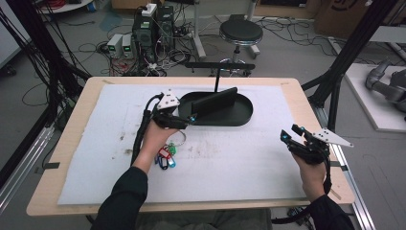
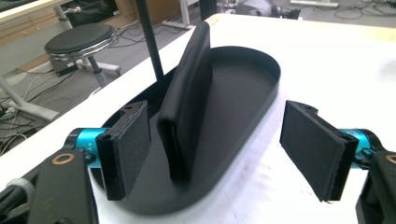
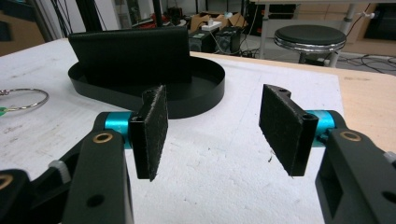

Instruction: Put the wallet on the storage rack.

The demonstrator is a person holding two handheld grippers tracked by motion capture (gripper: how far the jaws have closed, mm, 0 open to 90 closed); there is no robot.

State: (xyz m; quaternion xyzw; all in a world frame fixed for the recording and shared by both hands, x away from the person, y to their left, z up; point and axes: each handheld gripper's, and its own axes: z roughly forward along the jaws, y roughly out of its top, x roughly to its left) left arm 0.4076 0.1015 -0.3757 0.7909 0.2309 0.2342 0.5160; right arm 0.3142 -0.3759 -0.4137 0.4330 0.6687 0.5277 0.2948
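The desk (image 1: pixel 72 143) has one white mat, one black tray (image 1: pixel 242 117), one black wallet (image 2: pixel 187 98) standing up in that tray, and one bunch of keys (image 1: pixel 165 155). The left tool (image 2: pixel 217 154) is wide open around the wallet's end; I think it should squeeze gently in the middle. The right tool (image 3: pixel 212 133) waits, wide and empty.

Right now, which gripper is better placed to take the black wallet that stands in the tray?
The left gripper. Its open jaws already stand on either side of the black wallet at the near end of the tray. The right gripper is open too, but sits far off near the table's right edge.
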